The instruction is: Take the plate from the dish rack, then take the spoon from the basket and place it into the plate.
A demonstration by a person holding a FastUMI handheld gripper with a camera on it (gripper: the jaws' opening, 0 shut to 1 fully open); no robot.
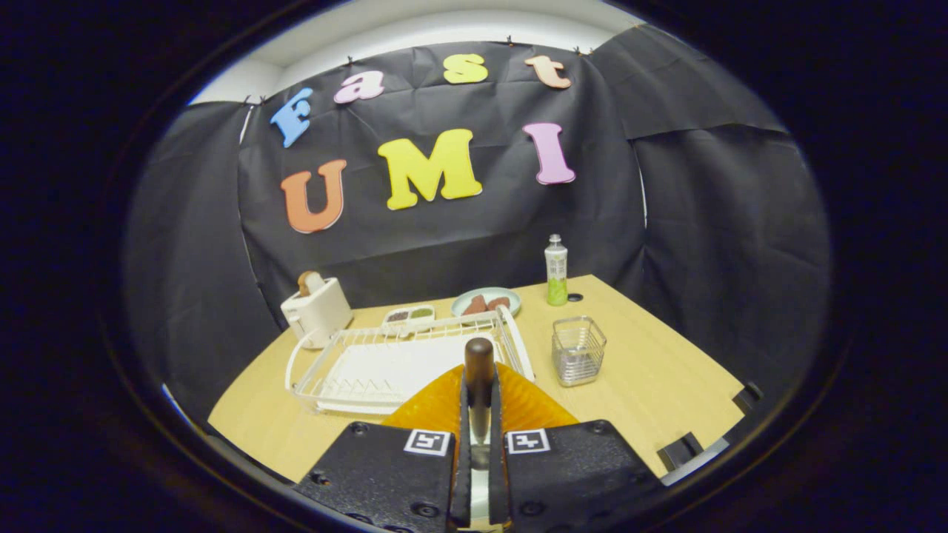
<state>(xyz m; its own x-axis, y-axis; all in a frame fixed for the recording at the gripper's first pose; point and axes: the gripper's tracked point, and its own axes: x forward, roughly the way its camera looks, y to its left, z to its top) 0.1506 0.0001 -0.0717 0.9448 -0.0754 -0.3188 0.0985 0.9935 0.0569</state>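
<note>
Both of my fingers [479,414] are pressing in on the slim metal spoon with the dark brown rounded wooden handle [479,370], which is standing upright between them, its handle end poking up above the fingertips. Just under and behind the fingers, the amber-orange translucent ribbed plate [429,406] is lying on the light wooden desk [666,370], spreading out to both sides of the spoon. I cannot tell whether the spoon's lower end is touching the plate.

Going from the left, a small white toaster with a brown slice sticking out of its slot [317,309] is sitting at the desk's far left corner. Next to it, the white wire dish rack on its white drip tray [385,363] is lying just beyond the plate, taking up the middle-left of the desk. Behind the rack, a small white divided tray with dark and green contents [409,315] is resting near the back edge. Right of that, a pale green round dish holding reddish-brown pieces [486,302] is sitting just behind the rack's far corner. Further right, a tall white bottle with a green lower half [556,270] is standing upright near the back edge. Nearer to me, the clear square wire-look basket [578,349] is standing just beside the rack's right end, apart from the plate.
</note>
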